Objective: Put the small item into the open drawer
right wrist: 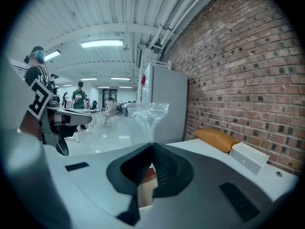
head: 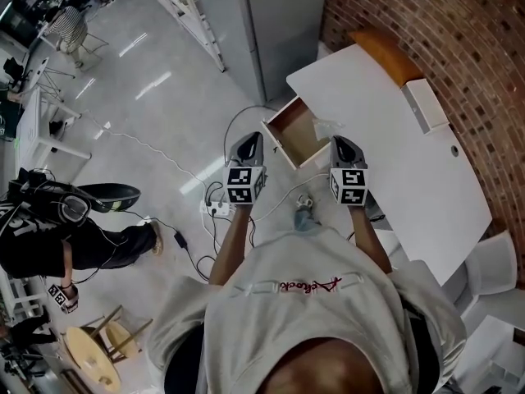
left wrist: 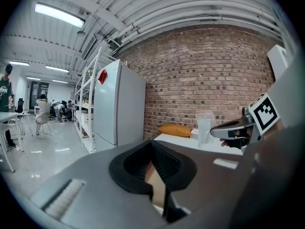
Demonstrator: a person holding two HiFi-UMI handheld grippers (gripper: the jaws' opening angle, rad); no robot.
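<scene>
Clear bag [right wrist: 145, 118] contents unreadable, its lower edge hidden behind right gripper [right wrist: 151, 146], bystander [head: 41, 240] cut by left edge

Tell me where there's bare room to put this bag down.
The drawer looks bare inside. The table is bare from the drawer to the white box and orange cushion by the brick wall. Tight only beside the drawer's front, flanked by the left gripper and the right gripper with its bag.

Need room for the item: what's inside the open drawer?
The open drawer shows bare brown bottom; the clear plastic bag covers one corner, and the table hides its back.
</scene>
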